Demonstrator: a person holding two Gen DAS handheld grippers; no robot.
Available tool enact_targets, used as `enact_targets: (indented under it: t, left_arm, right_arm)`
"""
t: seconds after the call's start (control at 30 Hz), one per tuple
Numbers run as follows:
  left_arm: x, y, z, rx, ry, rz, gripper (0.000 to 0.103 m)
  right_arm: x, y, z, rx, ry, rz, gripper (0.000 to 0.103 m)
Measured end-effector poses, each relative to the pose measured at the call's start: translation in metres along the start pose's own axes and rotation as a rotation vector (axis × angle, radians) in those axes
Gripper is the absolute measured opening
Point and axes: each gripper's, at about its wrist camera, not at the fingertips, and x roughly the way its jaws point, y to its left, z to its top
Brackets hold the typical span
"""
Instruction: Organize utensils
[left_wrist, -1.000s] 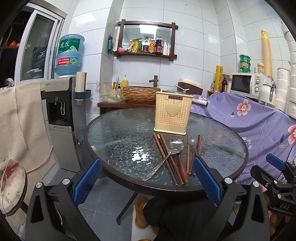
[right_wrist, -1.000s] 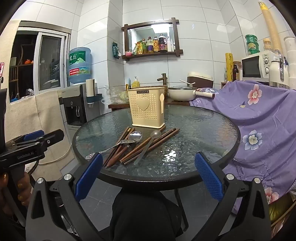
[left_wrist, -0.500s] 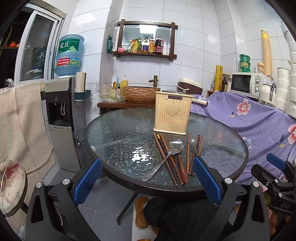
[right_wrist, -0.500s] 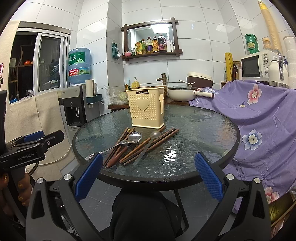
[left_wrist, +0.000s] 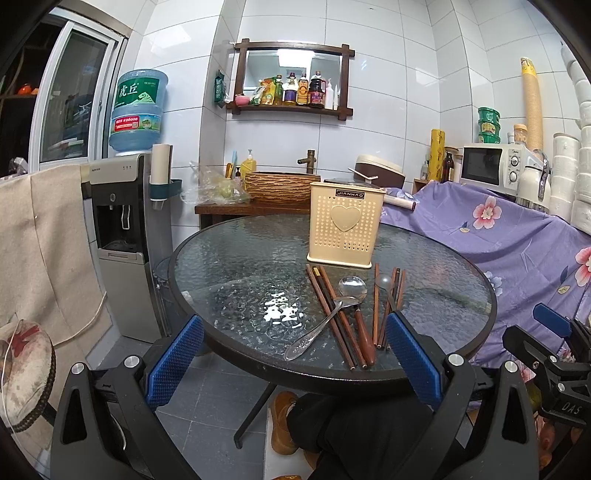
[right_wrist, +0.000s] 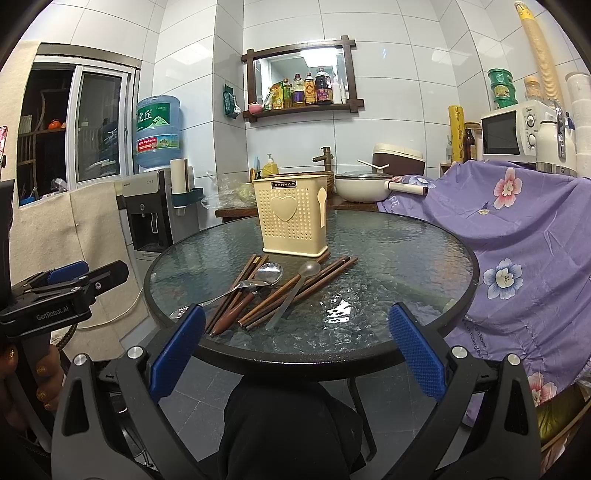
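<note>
Your left gripper (left_wrist: 293, 352) and right gripper (right_wrist: 295, 347) both hold their fingers spread wide and empty, short of the table (right_wrist: 406, 258) rim, with chopsticks (right_wrist: 314, 284) and spoons (right_wrist: 258, 278) at 12 o'clock, cream holder (right_wrist: 290, 218) behind them.

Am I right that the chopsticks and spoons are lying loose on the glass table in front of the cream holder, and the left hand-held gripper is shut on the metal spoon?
Not quite: the left hand-held gripper is open and empty, as the left wrist view shows. The metal spoon lies on the glass table among the chopsticks, in front of the cream holder.
</note>
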Motion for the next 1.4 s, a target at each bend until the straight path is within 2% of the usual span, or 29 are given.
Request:
enact_targets:
  t: [1.4]
  left_arm:
    - [0.004,0.006,-0.004,0.011,0.020,0.019,0.097]
  right_arm:
    - [0.006,0.002,-0.005,0.012,0.023,-0.001,0.098]
